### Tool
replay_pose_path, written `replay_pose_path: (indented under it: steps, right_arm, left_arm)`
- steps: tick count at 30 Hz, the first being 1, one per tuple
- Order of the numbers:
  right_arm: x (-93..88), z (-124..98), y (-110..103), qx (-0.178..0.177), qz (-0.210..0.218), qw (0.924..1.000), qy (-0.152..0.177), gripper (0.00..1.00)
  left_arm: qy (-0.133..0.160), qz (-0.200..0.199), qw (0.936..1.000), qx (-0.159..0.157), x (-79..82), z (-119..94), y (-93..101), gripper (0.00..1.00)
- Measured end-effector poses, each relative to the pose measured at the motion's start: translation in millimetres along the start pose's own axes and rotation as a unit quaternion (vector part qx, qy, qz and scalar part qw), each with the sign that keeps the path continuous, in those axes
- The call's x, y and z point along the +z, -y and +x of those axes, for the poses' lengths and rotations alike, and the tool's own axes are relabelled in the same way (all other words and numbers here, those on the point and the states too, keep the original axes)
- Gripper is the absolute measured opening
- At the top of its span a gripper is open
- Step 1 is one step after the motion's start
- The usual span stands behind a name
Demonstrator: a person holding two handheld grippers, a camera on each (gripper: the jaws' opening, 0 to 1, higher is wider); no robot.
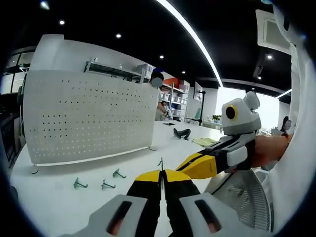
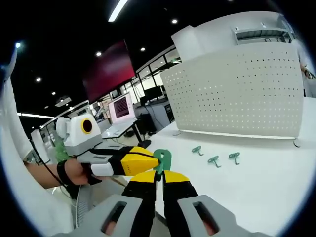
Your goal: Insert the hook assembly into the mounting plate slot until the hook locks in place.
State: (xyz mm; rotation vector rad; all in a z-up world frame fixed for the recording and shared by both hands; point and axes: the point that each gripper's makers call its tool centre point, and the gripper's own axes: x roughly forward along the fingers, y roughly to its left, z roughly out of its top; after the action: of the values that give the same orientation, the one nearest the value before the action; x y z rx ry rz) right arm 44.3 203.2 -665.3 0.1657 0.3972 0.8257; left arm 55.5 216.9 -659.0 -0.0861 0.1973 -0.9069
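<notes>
Both tools are closed on one small green hook (image 2: 162,160), right tool (image 2: 159,178) and left tool (image 1: 161,176) pinching its thin, stiff, light metal plate, far from the pegboard (image 2: 237,94).

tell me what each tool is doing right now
Left tool: shut on a thin metal hook edge.
Right tool: shut on the small green metal hook.

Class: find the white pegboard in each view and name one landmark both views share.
Left gripper view: the pegboard stands upper left, upright on the table.
Right gripper view: the pegboard stands upper right.
Shared landmark: three green hooks lying on the table in front of it.
</notes>
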Motion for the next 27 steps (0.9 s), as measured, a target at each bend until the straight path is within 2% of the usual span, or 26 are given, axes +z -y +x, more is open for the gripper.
replay_pose_path:
  steps: [3,7,9,15,19,23,27]
  right_arm:
    - [2.5,3.7,-1.9,-0.007,0.004,1.0000,0.005,0.03]
    - [2.0,8.0,-1.7,-0.032,-0.002,0.9995,0.005,0.02]
    - [2.6,10.5,-5.2,-0.031,0.000,0.9995,0.007,0.02]
    - [-0.6,24.2,-10.6,-0.047,-0.003,0.9989,-0.003,0.01]
    - [-2.1,31.3,-13.3,-0.062,-0.003,0.9980,-0.004,0.01]
    - [0.1,36.5,-13.1,-0.078,-0.001,0.9969,-0.002,0.01]
    - [4.8,42.3,-12.0,-0.095,-0.010,0.9954,-0.001,0.01]
  left_arm:
    - [0.013,-0.009,0.9999,-0.002,3.1,-1.8,-1.5,0.02]
    - [0.016,-0.011,0.9998,-0.008,2.2,-4.8,-2.4,0.02]
    - [0.020,-0.011,0.9997,-0.009,3.2,-8.4,-4.7,0.02]
    - [0.013,-0.010,0.9998,-0.011,0.1,-16.0,-15.2,0.02]
    - [0.003,0.011,0.9998,-0.016,-2.5,-20.3,-21.1,0.03]
    - [0.008,0.023,0.9997,-0.006,-0.6,-27.3,-34.6,0.12]
    - [0.016,0.015,0.9997,-0.009,2.2,-34.2,-43.9,0.13]
